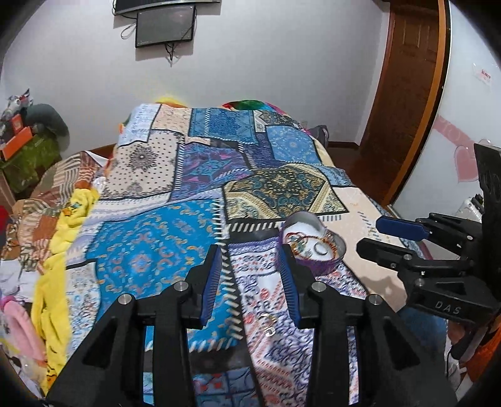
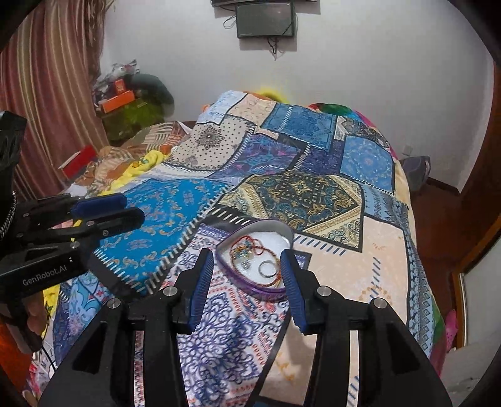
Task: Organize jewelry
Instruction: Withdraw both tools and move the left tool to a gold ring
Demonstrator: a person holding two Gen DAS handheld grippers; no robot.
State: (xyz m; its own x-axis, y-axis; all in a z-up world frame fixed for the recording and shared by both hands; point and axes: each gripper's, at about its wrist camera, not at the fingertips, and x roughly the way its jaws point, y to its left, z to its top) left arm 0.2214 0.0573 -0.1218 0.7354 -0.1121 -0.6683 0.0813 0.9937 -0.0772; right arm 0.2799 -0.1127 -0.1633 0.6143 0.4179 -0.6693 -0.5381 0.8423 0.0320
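Left wrist view: the left gripper (image 1: 250,281) hangs with jaws parted and empty over the patchwork bedspread (image 1: 150,250); loose rings (image 1: 267,324) lie on the cloth below, not yet put away.

Right wrist view: the right gripper (image 2: 247,281), jaws parted and empty, faces the purple-rimmed jewelry tin (image 2: 256,260), already holding bangles and a ring. The bed's edge is near on the right; there is open room on the left.

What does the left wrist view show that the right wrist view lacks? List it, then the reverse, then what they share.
Only the left wrist view: loose rings lying on the bedspread between the left hand-held gripper's open jaws, and a wooden door. Only the right wrist view: a striped curtain. Both: the patchwork bedspread, the purple-rimmed jewelry box holding bangles, and the wall-mounted screen.
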